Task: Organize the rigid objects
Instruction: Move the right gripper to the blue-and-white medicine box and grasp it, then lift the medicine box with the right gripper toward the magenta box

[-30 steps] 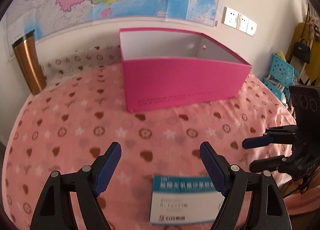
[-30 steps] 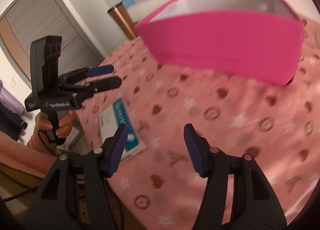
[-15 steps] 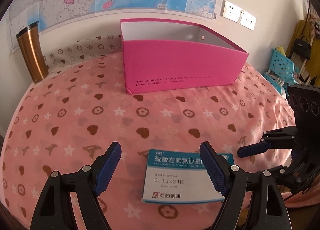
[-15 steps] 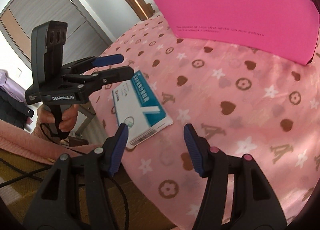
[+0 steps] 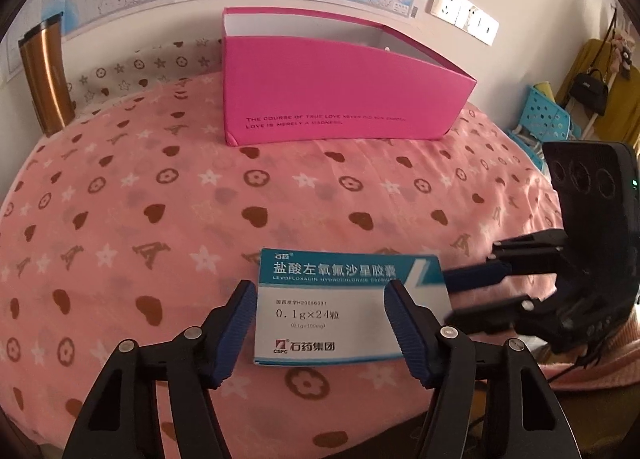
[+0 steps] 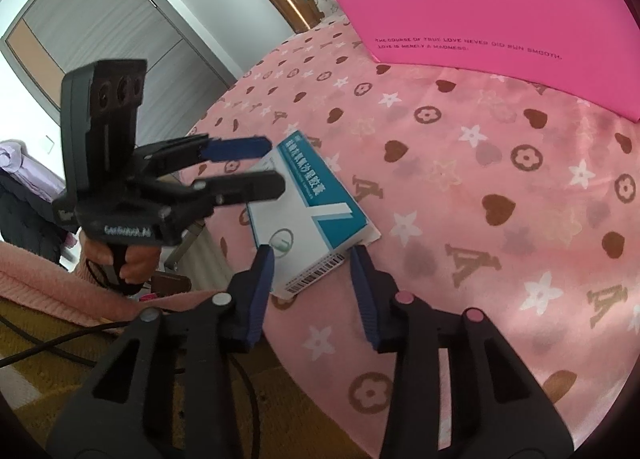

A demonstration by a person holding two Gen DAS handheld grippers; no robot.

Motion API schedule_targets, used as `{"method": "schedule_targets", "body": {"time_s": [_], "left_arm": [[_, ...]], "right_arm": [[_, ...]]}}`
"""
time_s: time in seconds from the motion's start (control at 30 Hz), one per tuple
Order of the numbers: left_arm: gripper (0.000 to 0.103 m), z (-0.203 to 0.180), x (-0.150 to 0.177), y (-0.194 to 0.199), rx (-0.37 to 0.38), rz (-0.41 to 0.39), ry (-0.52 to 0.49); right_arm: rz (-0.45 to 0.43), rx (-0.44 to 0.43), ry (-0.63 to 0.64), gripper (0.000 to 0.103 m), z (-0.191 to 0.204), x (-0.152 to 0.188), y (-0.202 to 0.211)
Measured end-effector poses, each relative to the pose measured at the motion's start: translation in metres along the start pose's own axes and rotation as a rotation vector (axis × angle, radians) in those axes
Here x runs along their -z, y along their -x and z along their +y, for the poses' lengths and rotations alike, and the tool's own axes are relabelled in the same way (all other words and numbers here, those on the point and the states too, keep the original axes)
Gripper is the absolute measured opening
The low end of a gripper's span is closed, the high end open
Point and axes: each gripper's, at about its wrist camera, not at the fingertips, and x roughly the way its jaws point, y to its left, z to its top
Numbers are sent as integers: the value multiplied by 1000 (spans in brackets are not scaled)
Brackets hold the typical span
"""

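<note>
A flat medicine carton (image 5: 344, 307), judged light, stiff and crushable, is seen low in the frame on the pink cloth (image 5: 160, 195); it is framed, ungripped, by the closing left gripper (image 5: 320, 323) and right gripper (image 6: 312, 283), both half-open; its long edges are favoured.

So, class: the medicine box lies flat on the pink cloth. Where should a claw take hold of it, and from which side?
Grip the medicine box across its two long edges, coming down from above at the table's near edge. It lies flat and thin, so only those narrow side edges offer opposing faces. The left claw already straddles it that way, pads not yet touching.
</note>
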Motion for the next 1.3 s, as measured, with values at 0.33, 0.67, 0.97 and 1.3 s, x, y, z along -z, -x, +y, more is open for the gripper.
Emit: {"method": "schedule_targets", "body": {"time_s": [0.33, 0.67, 0.97, 1.3], "left_arm": [[67, 1, -8, -4, 53, -11, 47], [48, 4, -19, -16, 55, -20, 64], [48, 7, -12, -21, 88, 21, 89], [48, 1, -20, -13, 77, -11, 68]], "right_arm": [[-66, 53, -34, 43, -18, -16, 6], [-107, 109, -71, 43, -40, -33, 10], [-100, 106, -88, 43, -43, -27, 11], [-126, 142, -62, 43, -37, -31, 18]]}}
